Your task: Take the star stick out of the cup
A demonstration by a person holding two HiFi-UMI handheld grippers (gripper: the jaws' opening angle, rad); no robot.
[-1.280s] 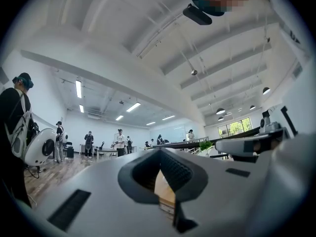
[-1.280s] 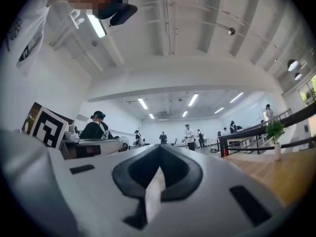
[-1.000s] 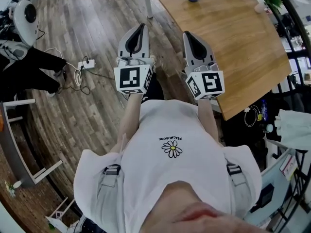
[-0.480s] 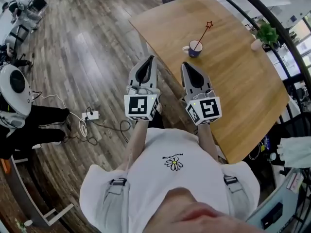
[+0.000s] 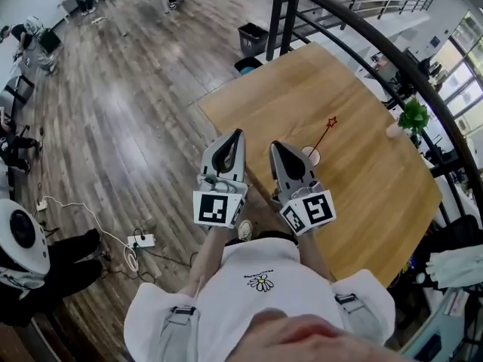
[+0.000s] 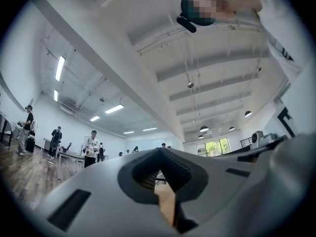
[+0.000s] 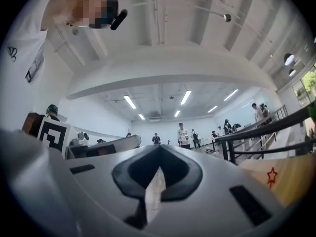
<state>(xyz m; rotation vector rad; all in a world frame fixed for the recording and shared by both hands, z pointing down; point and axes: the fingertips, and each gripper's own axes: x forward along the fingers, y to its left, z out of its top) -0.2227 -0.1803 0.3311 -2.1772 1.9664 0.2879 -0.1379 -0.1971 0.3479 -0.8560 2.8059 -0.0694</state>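
A small cup (image 5: 312, 155) stands on the wooden table (image 5: 355, 179), partly hidden behind my right gripper. A thin red stick (image 5: 322, 136) leans out of the cup up and to the right, ending in a red star (image 5: 331, 121). The star (image 7: 271, 177) also shows low at the right in the right gripper view. My right gripper (image 5: 274, 144) (image 7: 159, 146) is shut and holds nothing, its tip just left of the cup. Shut and bare too, my left gripper (image 5: 238, 133) (image 6: 160, 149) is held beside it near the table's left edge.
A dark metal railing (image 5: 339, 13) runs behind the table. A potted plant (image 5: 413, 116) stands at the table's far right edge. A bin (image 5: 253, 38) sits on the wood floor beyond the table. A power strip with cables (image 5: 140, 240) lies at the left.
The view has swung up and more of the table shows. Both grippers now stand closer to the cup, the right one right beside it. Their jaws stayed shut.
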